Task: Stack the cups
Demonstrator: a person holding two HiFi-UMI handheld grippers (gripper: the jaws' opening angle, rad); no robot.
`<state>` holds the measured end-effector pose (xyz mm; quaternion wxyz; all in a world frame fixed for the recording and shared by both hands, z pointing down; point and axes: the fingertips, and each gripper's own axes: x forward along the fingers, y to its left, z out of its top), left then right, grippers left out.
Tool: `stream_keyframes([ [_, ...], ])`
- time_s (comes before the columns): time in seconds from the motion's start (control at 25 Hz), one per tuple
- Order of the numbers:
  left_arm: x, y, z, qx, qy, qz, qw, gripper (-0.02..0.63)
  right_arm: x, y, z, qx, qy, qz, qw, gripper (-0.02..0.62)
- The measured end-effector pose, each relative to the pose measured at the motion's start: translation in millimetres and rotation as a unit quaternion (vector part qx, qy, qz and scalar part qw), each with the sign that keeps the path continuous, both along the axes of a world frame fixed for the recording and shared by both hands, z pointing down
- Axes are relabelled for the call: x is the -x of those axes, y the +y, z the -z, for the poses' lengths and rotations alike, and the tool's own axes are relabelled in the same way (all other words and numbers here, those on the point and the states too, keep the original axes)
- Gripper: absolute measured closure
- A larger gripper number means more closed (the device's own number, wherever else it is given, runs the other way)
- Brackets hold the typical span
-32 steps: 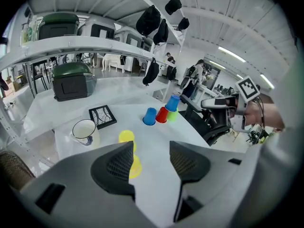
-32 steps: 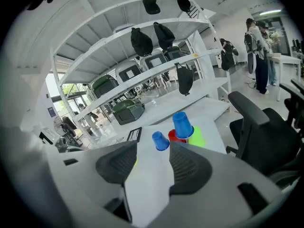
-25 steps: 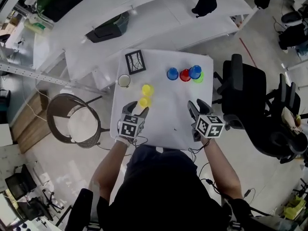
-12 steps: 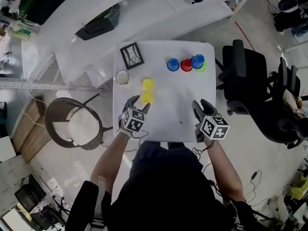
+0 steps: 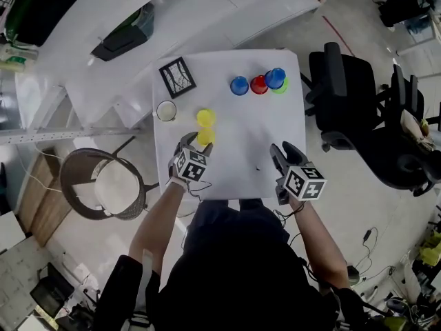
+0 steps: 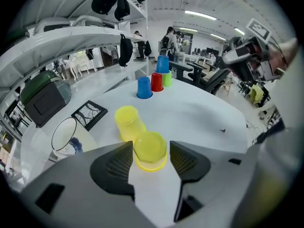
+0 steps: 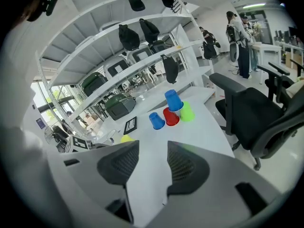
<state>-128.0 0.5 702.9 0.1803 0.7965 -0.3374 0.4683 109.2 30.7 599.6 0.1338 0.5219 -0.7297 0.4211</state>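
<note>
Two upside-down yellow cups stand mid-table, the near one (image 5: 204, 136) (image 6: 150, 156) just in front of the far one (image 5: 205, 118) (image 6: 126, 119). My left gripper (image 5: 195, 143) (image 6: 151, 144) is open, its jaws either side of the near yellow cup with small gaps. At the back right a blue cup (image 5: 239, 85) (image 7: 156, 120), a red cup (image 5: 259, 85) (image 7: 170, 116) and a green cup (image 5: 281, 88) (image 7: 186, 112) stand in a row, with a second blue cup (image 5: 275, 78) (image 7: 173, 100) on top at the green end. My right gripper (image 5: 281, 150) (image 7: 153, 146) hangs open and empty by the front edge.
A framed picture (image 5: 175, 77) lies at the table's (image 5: 234, 164) back left with a white-rimmed glass (image 5: 166, 110) near the left edge. A black office chair (image 5: 339, 95) stands right of the table, a round wire chair (image 5: 103, 185) to its left, and white shelving (image 5: 207, 12) behind.
My left gripper has moved forward until its jaws stand around the near yellow cup. The right gripper stays near the front edge. The head view has shifted.
</note>
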Motion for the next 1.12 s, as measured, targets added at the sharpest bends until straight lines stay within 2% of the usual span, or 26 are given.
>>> stream_keyframes([
  [0.28, -1, -2, -7, -0.007, -0.024, 0.005, 0.9997, 0.382, 2, 8, -9, 0.012, -0.009, -0.006, 1.000, 0.423],
  [0.44, -11, 2, 2, -0.013, -0.028, -0.019, 0.9993, 0.385, -1, 8, -9, 0.011, -0.014, -0.009, 1.000, 0.436],
  [0.72, -41, -13, 53, -0.029, 0.016, -0.038, 0.9987, 0.385, -13, 9, -10, 0.012, -0.035, -0.026, 0.999, 0.442],
  [0.88, -66, -46, 90, -0.056, 0.036, -0.037, 0.9971, 0.387, -20, 8, -12, 0.011, -0.049, -0.037, 0.998, 0.440],
  [1.12, -98, -96, 126, -0.066, 0.047, -0.047, 0.9956, 0.387, -25, 10, -18, 0.016, -0.060, -0.041, 0.997, 0.442],
])
